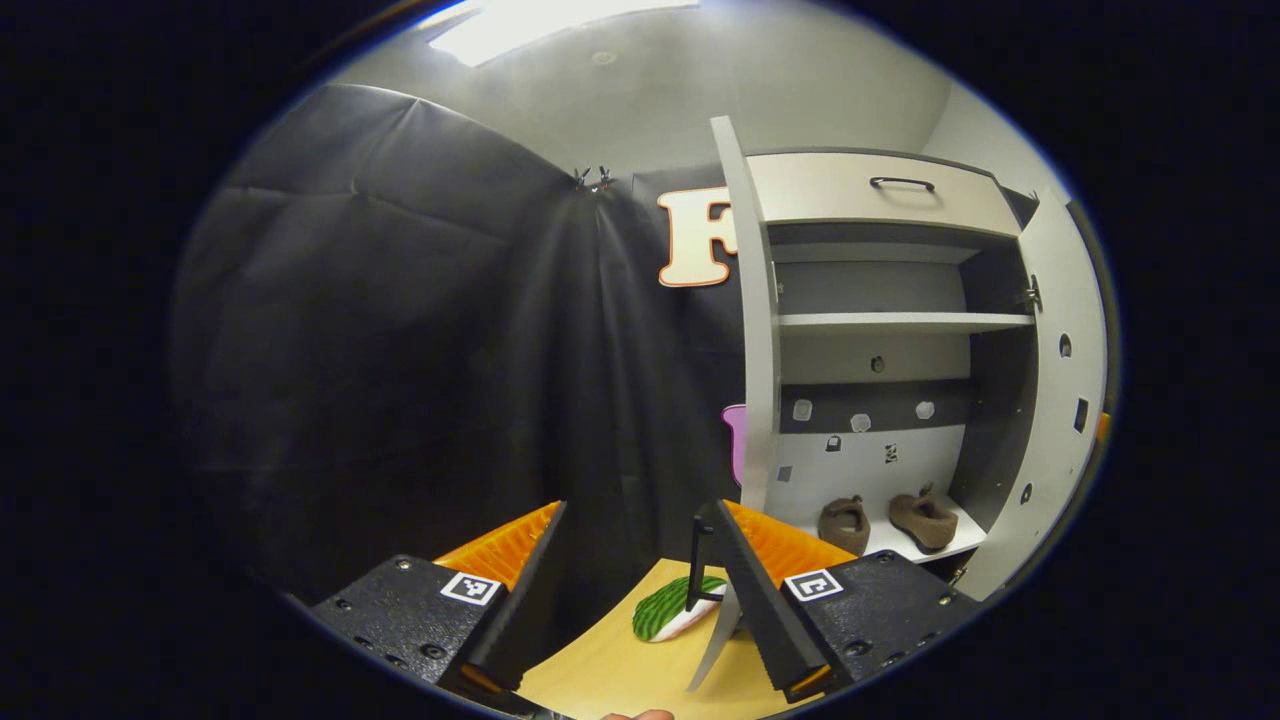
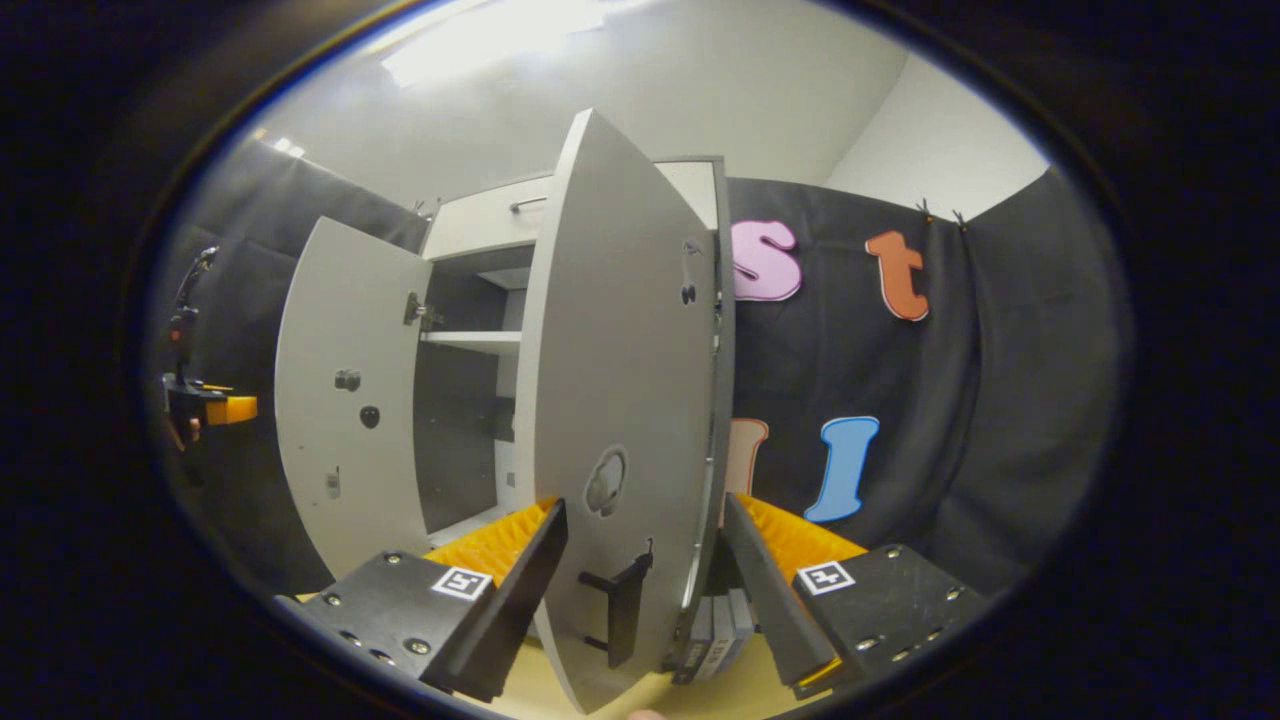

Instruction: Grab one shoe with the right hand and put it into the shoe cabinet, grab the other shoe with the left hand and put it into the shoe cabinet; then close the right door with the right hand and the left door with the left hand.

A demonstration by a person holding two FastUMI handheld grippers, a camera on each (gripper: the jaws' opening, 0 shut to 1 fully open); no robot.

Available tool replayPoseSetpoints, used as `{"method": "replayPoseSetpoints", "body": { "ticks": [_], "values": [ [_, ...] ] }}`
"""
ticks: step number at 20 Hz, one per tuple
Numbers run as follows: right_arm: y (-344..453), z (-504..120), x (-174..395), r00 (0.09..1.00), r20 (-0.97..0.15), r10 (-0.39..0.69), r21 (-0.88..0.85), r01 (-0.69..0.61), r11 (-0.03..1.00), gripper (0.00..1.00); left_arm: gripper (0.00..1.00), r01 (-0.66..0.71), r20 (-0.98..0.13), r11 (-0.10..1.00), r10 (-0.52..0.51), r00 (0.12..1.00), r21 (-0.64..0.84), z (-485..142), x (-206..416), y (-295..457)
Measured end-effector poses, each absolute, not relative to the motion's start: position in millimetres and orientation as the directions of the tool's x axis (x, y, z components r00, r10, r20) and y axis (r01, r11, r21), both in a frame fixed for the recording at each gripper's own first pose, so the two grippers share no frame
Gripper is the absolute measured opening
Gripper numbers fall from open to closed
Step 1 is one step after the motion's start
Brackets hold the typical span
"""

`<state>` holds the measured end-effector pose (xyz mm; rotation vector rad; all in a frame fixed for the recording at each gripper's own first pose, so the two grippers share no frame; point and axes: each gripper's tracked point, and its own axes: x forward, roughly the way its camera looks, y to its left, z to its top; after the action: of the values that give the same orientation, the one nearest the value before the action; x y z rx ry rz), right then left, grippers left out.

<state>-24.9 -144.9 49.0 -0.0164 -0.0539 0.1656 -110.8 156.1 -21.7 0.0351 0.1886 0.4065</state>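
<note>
**Bright ceiling, dim booth**

Light pours from a ceiling panel [image 1: 540, 25] at the top of both views, blown out to white glare. The cabinet [image 1: 880, 190] catches it well, its doors pale and crisp, while its inner side walls sit in shadow. The black cloth [image 1: 400, 330] swallows light and stays murky. Straight edges bow hard toward the rims, and the fingers [image 2: 520, 590] up close look soft.
</note>
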Motion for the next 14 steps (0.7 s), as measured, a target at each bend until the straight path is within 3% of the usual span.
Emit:
{"method": "replayPoseSetpoints", "body": {
  "ticks": [14],
  "values": [
    [-63.7,42.5,25.0,0.958,0.044,0.284,-0.005,-0.284,0.959,0.93,0.88,-0.380,-0.220,0.922,0.386,0.896,0.073,-50.8,-106.2,170.8]
  ]
}}
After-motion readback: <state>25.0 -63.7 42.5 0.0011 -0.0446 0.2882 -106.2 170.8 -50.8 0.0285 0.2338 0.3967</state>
